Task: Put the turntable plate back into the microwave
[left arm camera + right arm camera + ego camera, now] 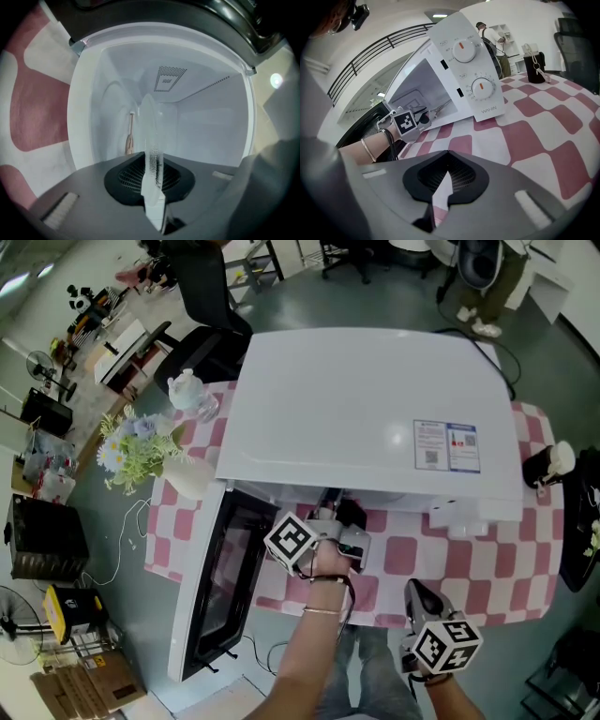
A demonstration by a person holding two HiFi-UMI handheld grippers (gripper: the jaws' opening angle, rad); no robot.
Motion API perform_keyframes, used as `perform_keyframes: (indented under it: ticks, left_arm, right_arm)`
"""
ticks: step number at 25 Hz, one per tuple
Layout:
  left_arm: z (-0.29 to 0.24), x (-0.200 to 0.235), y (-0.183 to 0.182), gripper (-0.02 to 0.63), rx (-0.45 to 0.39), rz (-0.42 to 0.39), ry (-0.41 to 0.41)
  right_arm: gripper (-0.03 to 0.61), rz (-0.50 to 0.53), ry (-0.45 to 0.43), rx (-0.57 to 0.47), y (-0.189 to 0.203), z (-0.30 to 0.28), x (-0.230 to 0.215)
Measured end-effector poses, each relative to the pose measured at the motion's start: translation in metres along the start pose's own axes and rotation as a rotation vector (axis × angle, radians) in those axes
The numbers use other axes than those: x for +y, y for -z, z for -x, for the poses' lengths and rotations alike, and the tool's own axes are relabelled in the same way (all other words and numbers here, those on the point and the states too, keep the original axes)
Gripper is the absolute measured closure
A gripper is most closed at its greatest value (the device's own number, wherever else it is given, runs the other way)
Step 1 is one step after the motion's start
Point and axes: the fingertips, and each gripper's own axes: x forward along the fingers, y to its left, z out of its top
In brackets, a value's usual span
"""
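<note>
The white microwave (375,418) stands on a pink-checked tablecloth (469,568) with its door (220,587) swung open to the left. My left gripper (328,507) reaches into the opening. In the left gripper view it (152,187) is shut on the rim of the clear glass turntable plate (151,136), seen edge-on inside the white cavity (206,126). A small brownish hub (130,136) shows on the cavity surface beside the plate. My right gripper (417,596) hangs over the table's front edge, right of the opening. Its jaws (443,176) meet with nothing between them.
A vase of flowers (141,451) and a glass teapot (187,390) stand left of the microwave. A black cup (534,61) sits at the table's far right. The control panel with two knobs (468,65) faces the right gripper. Office chairs and a person (485,33) are behind.
</note>
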Motion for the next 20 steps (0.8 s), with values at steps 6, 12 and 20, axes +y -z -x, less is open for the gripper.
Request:
perform_keyframes:
  ticks: [6, 12, 20]
  left_arm:
    - [-0.0032, -0.0024, 0.0008, 0.581, 0.002, 0.003, 0.004]
    - [-0.0083, -0.0035, -0.0001, 0.581, 0.011, -0.007, -0.005]
    - [-0.0059, 0.0001, -0.0055, 0.588, 0.011, -0.062, -0.074]
  right_arm:
    - [0.569, -0.014, 0.002, -0.003, -0.0006, 0.0009, -0.0022]
    - [0.569, -0.022, 0.003, -0.001, 0.0000, 0.0011, -0.0038]
    - [0.569, -0.025, -0.004, -0.001, 0.0007, -0.0001, -0.0012]
